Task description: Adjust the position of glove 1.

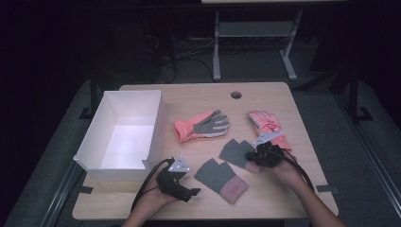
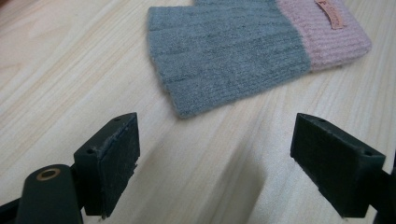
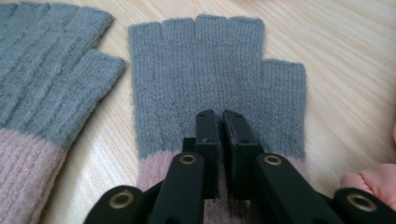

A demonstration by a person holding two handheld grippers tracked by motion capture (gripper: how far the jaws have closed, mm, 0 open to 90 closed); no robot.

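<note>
The grey fingerless glove point(image 3: 217, 79) is pinched by the right gripper point(image 3: 218, 122), a lift being judged next, while the left gripper point(image 2: 215, 154) is held spread over the desk point(image 2: 60, 84)

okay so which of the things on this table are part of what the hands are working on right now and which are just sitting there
In the job: right gripper, shut on the grey fingerless glove; its matching glove; left gripper, open.

Lying about: white box; orange-and-grey work glove; pink glove.

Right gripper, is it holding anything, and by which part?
The right gripper is shut on the grey knitted fingerless glove with a pink cuff, pinching a fold of the palm just above that cuff. The left gripper is open, holding nothing.
</note>
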